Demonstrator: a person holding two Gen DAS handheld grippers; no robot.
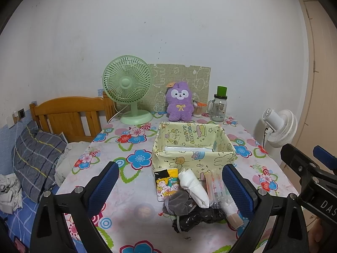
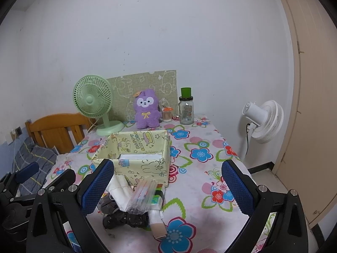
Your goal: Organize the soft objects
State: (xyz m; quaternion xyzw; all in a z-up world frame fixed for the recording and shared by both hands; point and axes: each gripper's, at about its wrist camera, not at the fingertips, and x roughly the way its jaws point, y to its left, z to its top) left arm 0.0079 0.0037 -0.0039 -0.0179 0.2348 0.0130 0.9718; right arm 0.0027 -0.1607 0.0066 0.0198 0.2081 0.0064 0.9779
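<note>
A pile of soft items lies on the flowered tablecloth (image 1: pixel 130 191) in front of a yellow cartoon-print fabric box (image 1: pixel 193 145): a cartoon tissue pack (image 1: pixel 167 184), a white folded cloth (image 1: pixel 194 186), a clear sleeve of tubes (image 1: pixel 217 187), a grey pouch (image 1: pixel 179 204) and a black scrunchie (image 1: pixel 195 218). My left gripper (image 1: pixel 170 189) is open, its pads on either side of the pile, above the table. My right gripper (image 2: pixel 168 187) is open; the pile (image 2: pixel 130 202) sits by its left pad. The box (image 2: pixel 139 158) holds a flat white item. The right gripper also shows in the left wrist view (image 1: pixel 305 168).
At the table's back stand a green fan (image 1: pixel 128 88), a purple plush (image 1: pixel 180 102), a glass jar with green lid (image 1: pixel 220 105) and a patterned board (image 1: pixel 189 78). A bed with wooden headboard (image 1: pixel 69 113) is left. A white fan (image 2: pixel 263 120) stands right, near a door.
</note>
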